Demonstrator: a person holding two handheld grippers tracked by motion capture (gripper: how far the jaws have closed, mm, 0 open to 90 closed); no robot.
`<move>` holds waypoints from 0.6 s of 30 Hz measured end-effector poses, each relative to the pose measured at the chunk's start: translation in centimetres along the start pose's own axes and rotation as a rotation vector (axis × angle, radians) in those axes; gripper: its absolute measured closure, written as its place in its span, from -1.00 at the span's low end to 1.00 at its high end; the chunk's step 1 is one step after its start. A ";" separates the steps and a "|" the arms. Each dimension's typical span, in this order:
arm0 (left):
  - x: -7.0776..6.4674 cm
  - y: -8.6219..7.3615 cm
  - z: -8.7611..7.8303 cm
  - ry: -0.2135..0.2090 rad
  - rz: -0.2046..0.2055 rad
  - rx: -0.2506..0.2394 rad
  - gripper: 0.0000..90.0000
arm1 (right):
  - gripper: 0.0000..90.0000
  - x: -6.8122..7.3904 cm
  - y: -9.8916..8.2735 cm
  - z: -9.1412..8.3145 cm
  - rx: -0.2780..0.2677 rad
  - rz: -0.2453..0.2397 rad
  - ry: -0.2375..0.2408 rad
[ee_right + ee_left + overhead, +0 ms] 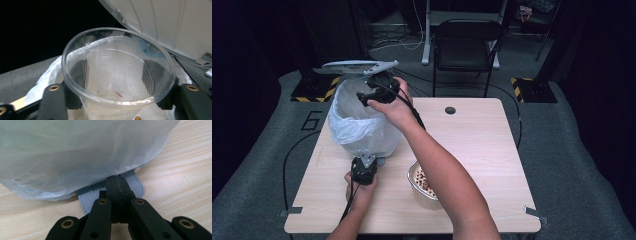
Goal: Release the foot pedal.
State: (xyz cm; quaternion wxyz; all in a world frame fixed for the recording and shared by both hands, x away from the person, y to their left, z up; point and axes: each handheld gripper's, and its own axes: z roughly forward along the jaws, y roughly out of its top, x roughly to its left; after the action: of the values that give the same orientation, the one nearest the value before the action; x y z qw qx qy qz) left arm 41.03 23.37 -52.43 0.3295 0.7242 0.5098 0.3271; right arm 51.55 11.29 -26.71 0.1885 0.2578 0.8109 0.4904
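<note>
A small bin lined with a white plastic bag (357, 125) stands on the table's left side, its grey lid (357, 66) raised. My left gripper (364, 167) is shut, its tips (117, 182) resting on the bin's grey ribbed pedal (136, 185) under the bulging bag (75, 152). My right gripper (369, 95) is held over the bin's open mouth, beneath the lid (170, 22). Its jaws (117, 77) hold a clear plastic cup (110, 62), one pad on each side of it. The cup has a few reddish specks at its bottom.
A metal bowl (424, 185) with reddish and white pieces sits on the wooden table (482, 145) near the front, just under my right forearm. A black folding chair (464, 45) stands beyond the table's far edge.
</note>
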 end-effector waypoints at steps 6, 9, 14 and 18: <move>0.1 0.0 0.0 0.015 0.018 -0.004 1.00 | -0.84 0.7 -0.4 1.4 0.012 0.055 -0.047; 0.1 0.0 0.0 0.014 0.016 -0.005 1.00 | -0.87 0.8 -0.5 1.1 0.008 0.050 -0.032; 0.1 0.0 0.0 0.013 0.000 -0.017 1.00 | -0.74 0.5 -1.5 -1.0 -0.009 0.077 0.005; 0.2 -0.1 -0.1 0.008 -0.012 -0.030 0.98 | -0.68 -0.2 -2.9 -3.5 -0.009 0.088 0.025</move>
State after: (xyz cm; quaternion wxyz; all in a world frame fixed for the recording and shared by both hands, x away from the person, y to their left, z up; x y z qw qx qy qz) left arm 41.03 23.61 -52.41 0.3402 0.7151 0.5103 0.3354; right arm 49.08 7.54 -27.71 0.1578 0.2864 0.7988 0.5049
